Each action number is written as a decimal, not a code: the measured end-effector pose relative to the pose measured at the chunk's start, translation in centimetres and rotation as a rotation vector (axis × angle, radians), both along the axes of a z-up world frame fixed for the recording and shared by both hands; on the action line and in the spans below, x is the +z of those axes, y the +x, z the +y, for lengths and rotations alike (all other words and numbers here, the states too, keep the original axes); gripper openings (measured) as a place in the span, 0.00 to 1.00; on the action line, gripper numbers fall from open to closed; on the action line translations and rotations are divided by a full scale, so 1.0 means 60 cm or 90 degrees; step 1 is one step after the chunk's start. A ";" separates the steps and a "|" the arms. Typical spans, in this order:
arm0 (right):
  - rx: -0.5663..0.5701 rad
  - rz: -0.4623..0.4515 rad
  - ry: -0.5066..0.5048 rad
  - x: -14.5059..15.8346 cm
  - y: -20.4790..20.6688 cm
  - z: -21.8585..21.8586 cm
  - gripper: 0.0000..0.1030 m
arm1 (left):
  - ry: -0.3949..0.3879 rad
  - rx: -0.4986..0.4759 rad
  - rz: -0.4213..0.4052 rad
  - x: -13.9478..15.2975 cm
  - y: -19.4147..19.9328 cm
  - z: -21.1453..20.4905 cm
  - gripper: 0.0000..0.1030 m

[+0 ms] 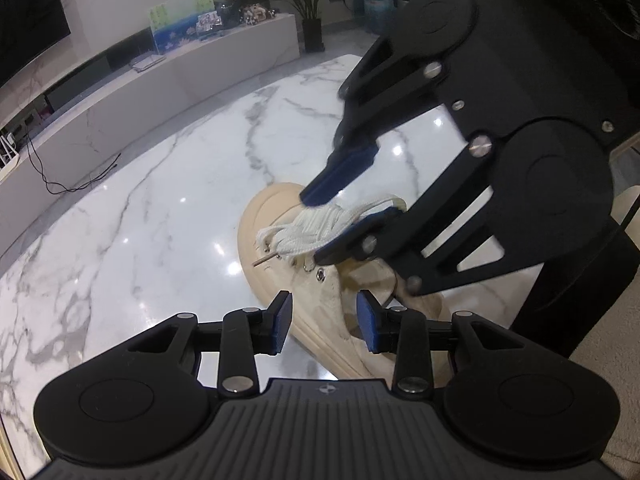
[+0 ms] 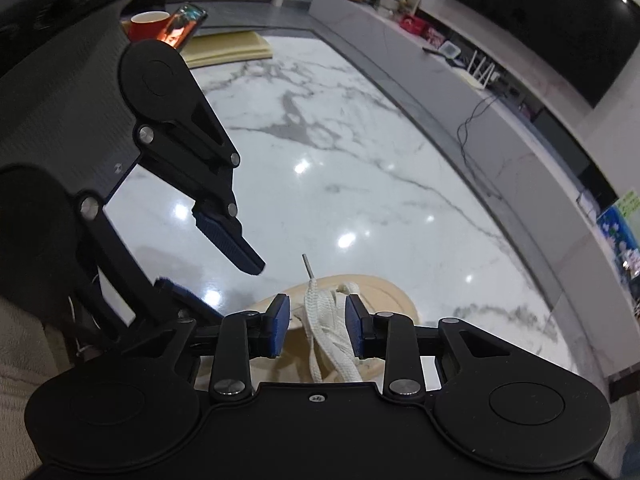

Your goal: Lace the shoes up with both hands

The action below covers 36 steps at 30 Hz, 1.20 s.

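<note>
1. Shoe (image 1: 280, 216) lies on the table (image 1: 168, 200); your right gripper (image 2: 316, 330) straddles the laces (image 2: 320, 320), jaws apart.
2. Left gripper (image 1: 323, 318) hovers wide, empty.
3. Closing off-centre may miss a strand; the aglet (image 1: 264, 259) could snag.

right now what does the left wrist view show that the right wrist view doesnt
Only the left wrist view shows the shoe's metal eyelets, its open collar, and a potted plant. Only the right wrist view shows a red cup, a phone and stacked yellow pads at the table's far end. Both show the beige shoe, the white laces with a metal tip, the marble table, and the open left gripper and right gripper.
</note>
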State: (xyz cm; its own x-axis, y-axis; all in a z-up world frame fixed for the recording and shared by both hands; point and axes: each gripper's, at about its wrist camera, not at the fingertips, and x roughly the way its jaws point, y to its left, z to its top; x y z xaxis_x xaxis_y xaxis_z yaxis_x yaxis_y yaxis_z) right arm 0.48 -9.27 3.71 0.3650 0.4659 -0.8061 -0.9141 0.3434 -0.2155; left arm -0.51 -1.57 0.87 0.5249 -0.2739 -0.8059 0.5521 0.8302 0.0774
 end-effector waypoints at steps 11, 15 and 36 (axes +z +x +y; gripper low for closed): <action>-0.029 0.026 0.011 -0.027 0.023 0.006 0.02 | -0.014 -0.011 -0.003 -0.008 0.008 -0.008 0.10; -0.049 0.025 0.037 -0.019 0.024 -0.008 0.02 | -0.016 -0.015 -0.005 -0.005 0.008 -0.009 0.06; -0.128 0.077 0.064 -0.012 -0.039 -0.088 0.02 | 0.013 -0.014 -0.009 -0.001 -0.001 -0.015 0.07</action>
